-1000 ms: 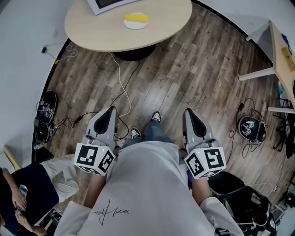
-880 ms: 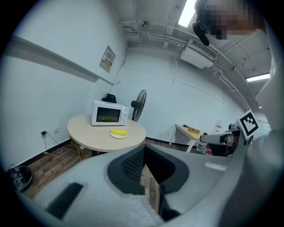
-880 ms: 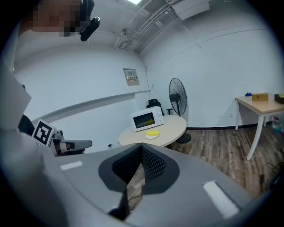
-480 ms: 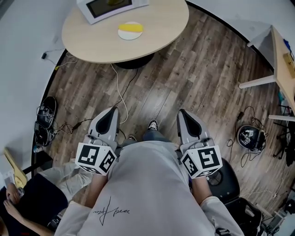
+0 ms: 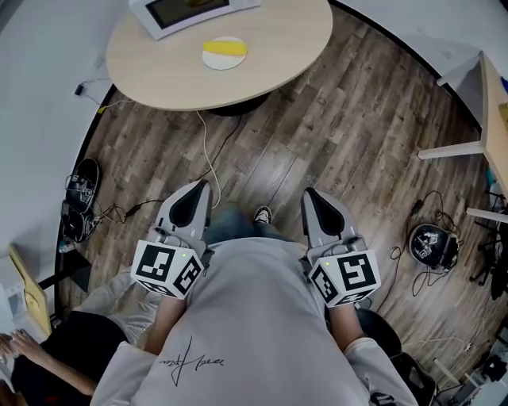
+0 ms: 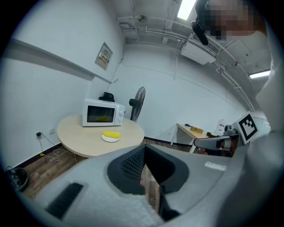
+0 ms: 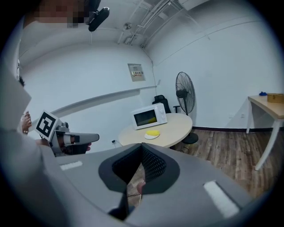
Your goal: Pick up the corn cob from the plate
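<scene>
Yellow corn cob (image 5: pixel 225 47) lies crosswise on its small white round plate (image 5: pixel 213 63) on the pale round wooden table (image 5: pixel 278 47), well ahead of both pressed-together, empty grippers, slightly nearer the left gripper (image 5: pixel 198 189) than the right gripper (image 5: pixel 310 196)

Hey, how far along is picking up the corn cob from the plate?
Nothing is done yet: the corn cob lies on its plate on the round table, beside the microwave. In hand: the left gripper and right gripper are closed and empty, held at the person's waist, well short of the table. Remaining: reach the table, open a gripper, close on the cob, lift it.
</scene>
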Available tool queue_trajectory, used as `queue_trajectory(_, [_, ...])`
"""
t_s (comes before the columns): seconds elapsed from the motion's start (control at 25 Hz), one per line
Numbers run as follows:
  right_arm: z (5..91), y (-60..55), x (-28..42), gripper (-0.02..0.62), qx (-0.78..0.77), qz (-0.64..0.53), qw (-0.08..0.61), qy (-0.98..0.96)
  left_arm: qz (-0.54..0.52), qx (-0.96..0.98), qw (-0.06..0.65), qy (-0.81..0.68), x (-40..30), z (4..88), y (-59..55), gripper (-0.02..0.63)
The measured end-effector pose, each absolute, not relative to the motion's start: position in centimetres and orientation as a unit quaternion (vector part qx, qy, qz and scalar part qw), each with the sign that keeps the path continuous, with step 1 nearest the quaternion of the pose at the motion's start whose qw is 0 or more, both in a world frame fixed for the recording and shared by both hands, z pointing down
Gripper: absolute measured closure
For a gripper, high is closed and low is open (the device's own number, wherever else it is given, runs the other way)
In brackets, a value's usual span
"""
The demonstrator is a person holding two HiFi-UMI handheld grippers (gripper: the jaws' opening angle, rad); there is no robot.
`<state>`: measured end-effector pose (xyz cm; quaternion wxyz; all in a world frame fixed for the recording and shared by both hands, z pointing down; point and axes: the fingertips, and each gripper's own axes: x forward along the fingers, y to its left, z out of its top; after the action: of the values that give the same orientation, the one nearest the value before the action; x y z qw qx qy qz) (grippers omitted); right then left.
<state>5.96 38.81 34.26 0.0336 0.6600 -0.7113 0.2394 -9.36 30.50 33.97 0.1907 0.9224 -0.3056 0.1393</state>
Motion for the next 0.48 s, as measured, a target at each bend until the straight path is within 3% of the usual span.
queue_trajectory(0.48, [34.9, 33.5, 8.3, 0.584, 0.656, 0.25, 0.03, -0.712, 0.14, 0.918, 0.196, -0.314, -7.5, 34.4, 25.3, 0.614])
